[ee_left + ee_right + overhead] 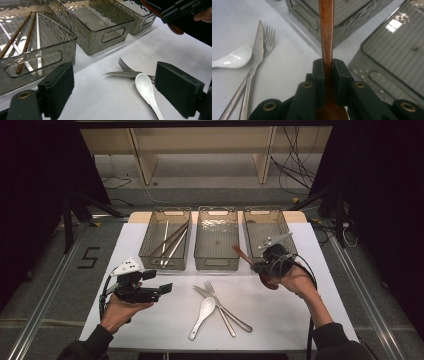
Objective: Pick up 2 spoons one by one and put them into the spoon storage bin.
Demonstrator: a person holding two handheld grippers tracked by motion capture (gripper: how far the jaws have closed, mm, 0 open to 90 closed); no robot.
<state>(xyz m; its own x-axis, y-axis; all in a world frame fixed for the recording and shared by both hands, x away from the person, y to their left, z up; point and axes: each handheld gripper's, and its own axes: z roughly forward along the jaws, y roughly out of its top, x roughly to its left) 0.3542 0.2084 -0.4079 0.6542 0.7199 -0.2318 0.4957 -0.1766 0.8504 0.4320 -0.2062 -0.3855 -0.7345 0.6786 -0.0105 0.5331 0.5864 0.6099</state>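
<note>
Right gripper view has my right gripper (328, 68) clamped on the wooden spoon (326, 30), lifted above the desk's right side near the far-right bin (267, 232), presumably for sorting; left gripper (113, 90) hangs apart, idle.

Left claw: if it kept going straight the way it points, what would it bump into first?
Probably the white spoon. It lies on the table right between the open left claw's jaws in its own view, with the knife and fork just behind. Depth is hard to judge, so the claw might pass above it.
</note>
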